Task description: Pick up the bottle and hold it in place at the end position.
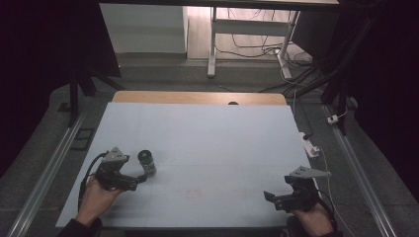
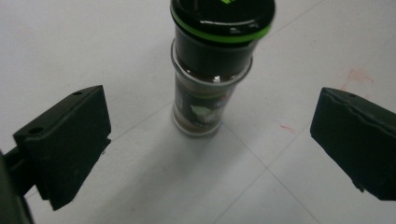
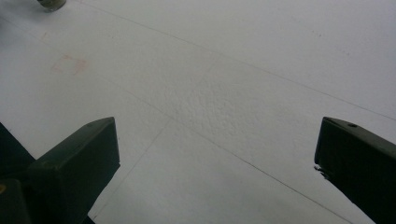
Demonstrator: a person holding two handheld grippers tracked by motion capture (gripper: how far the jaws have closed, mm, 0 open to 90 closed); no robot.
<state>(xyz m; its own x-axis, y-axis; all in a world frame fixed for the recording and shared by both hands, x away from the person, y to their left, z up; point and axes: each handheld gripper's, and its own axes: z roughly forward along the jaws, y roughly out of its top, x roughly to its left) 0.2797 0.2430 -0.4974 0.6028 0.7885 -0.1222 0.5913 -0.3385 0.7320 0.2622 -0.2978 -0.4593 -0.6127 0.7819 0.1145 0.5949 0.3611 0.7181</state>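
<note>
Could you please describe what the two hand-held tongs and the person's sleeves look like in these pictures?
Both tongs are black. The left tongs and right tongs each carry a grey three-cornered plate on top and trail a black cable. In the gripper views the jaws are blocky, matte black pads with small holes near their tips. The person's left hand emerges from a dark sleeve.

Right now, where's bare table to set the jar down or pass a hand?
Free: the wide stretch of white table top between spice jar and right gripper, plus the far half up to the wooden edge. Crowded: only beside the left gripper, jar standing ahead of it.
</note>
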